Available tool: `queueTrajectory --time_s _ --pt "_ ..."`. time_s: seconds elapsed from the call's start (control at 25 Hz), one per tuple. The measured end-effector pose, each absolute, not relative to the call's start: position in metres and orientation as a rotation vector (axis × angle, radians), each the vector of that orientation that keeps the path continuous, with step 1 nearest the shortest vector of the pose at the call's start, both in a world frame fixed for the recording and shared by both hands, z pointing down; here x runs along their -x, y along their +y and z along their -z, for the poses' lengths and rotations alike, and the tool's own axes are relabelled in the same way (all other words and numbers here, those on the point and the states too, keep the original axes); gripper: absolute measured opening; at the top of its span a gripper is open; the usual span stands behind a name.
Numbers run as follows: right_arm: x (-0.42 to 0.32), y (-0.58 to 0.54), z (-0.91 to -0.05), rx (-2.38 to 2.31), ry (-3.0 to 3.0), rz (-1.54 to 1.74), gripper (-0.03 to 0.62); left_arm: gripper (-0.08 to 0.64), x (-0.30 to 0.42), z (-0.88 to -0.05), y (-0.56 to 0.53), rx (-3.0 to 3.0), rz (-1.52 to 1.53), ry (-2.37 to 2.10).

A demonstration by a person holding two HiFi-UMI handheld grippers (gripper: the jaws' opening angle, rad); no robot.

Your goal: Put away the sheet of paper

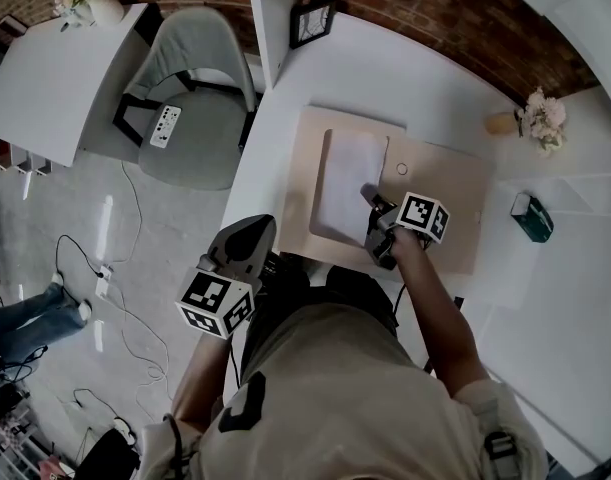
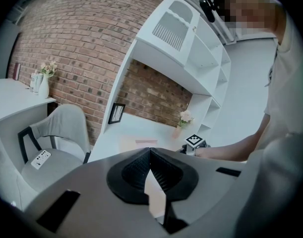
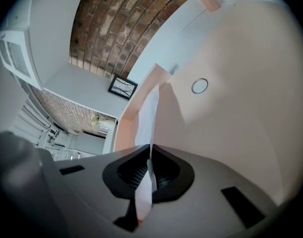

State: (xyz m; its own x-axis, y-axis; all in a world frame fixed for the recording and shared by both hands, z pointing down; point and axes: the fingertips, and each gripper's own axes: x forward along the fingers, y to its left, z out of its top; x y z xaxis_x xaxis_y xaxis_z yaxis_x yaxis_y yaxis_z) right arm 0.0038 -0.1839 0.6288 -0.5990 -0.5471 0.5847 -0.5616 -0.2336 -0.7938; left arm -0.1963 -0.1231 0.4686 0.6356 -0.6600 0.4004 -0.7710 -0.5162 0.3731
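Observation:
The white sheet of paper [image 1: 347,180] lies on a beige board [image 1: 445,193] on the white desk [image 1: 425,88]. My right gripper [image 1: 373,206] is shut on the sheet's near right edge, which is lifted a little off the board. In the right gripper view the paper [image 3: 149,114] runs edge-on between the closed jaws of the right gripper [image 3: 150,157]. My left gripper [image 1: 247,246] hangs beyond the desk's left edge, over the floor, shut and holding nothing. In the left gripper view the left gripper [image 2: 150,152] points towards the desk from some way off.
A small metal ring [image 1: 402,169] sits on the board right of the sheet. A picture frame [image 1: 312,23] and a flower vase [image 1: 538,120] stand at the back, and a green box [image 1: 532,218] at right. A grey chair [image 1: 195,78] stands left of the desk, with cables [image 1: 105,268] on the floor.

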Motion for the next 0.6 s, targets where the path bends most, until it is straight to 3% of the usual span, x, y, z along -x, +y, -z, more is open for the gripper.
queueTrajectory --time_s 0.6 --pt "-0.009 -0.194 -0.624 -1.334 -1.986 -1.918 0.028 0.017 0.186 -0.467 -0.12 -2.332 -0.287 -1.128"
